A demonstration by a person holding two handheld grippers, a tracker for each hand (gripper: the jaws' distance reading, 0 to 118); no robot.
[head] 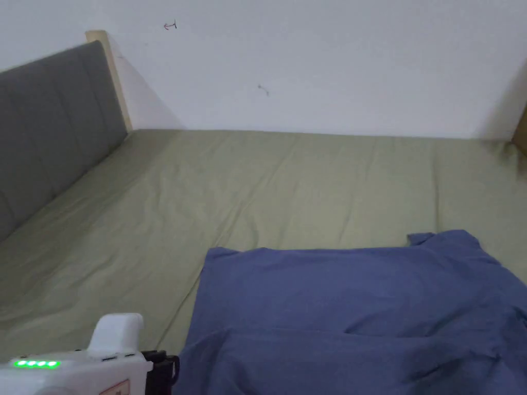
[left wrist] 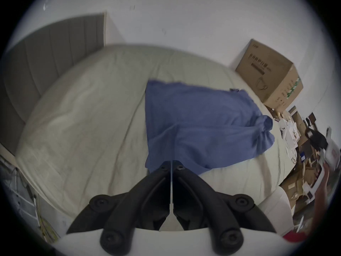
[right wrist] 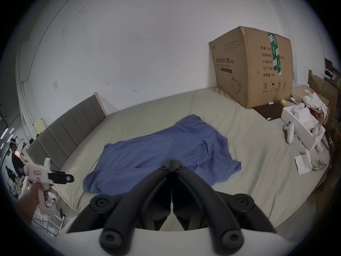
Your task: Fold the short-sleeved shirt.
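Head view: blue shirt [head: 360,308] flat on bed [head: 257,185]

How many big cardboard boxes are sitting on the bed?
1. The box stands on the bed's far corner against the wall, beyond the shirt. Smaller boxes crowd the floor clutter; some may be hidden.

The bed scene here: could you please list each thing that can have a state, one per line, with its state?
Blue shirt: lying on the bed, rumpled, not yet neatly folded, held by neither gripper.
Left gripper: shut, empty, at the shirt's near edge.
Right gripper: shut, empty, above the shirt.
Cardboard box: closed, taped, standing at the wall.
Bed sheet: spread, creased.
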